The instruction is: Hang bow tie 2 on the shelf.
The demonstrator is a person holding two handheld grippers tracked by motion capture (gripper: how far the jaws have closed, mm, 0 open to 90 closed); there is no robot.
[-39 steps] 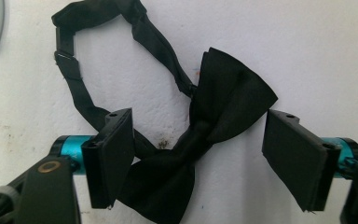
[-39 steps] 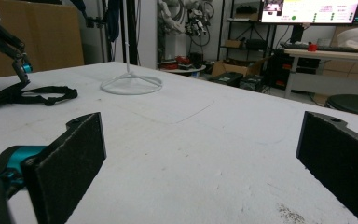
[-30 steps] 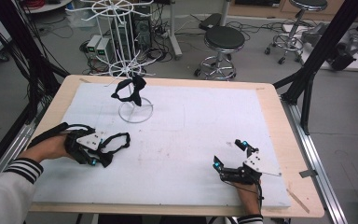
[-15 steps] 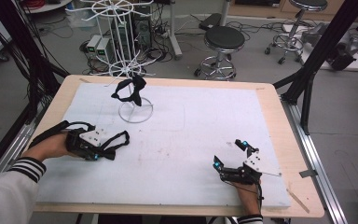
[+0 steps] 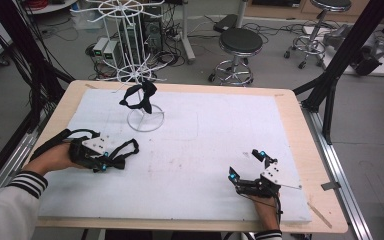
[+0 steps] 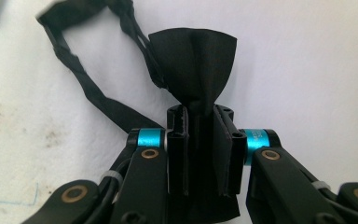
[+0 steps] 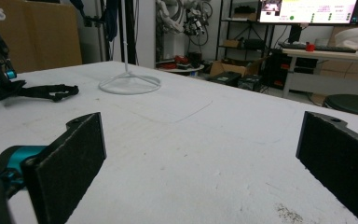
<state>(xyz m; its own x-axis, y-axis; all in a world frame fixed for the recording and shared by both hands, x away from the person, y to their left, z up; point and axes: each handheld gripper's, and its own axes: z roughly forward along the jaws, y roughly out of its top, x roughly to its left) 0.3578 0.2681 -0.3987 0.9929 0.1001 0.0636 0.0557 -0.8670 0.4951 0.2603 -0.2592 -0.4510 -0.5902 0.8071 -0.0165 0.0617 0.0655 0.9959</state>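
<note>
A black bow tie with its looped strap lies on the white table cover at the near left. My left gripper has just been closing and now stands shut on it, the pads pinching the tie's knot. In the high view, that left gripper lies low on the cover, with the strap curling past it. My right gripper rests at the near right, open, with nothing between its pads. A second black bow tie hangs on a white wire rack.
The wire rack stands at the back left of the cover, its ring base flat on it. The wooden table edge frames the cover. Stools, cables and equipment stand on the floor beyond the table.
The left gripper's jaws have closed onto the bow tie. Both hands have stayed where they were.
</note>
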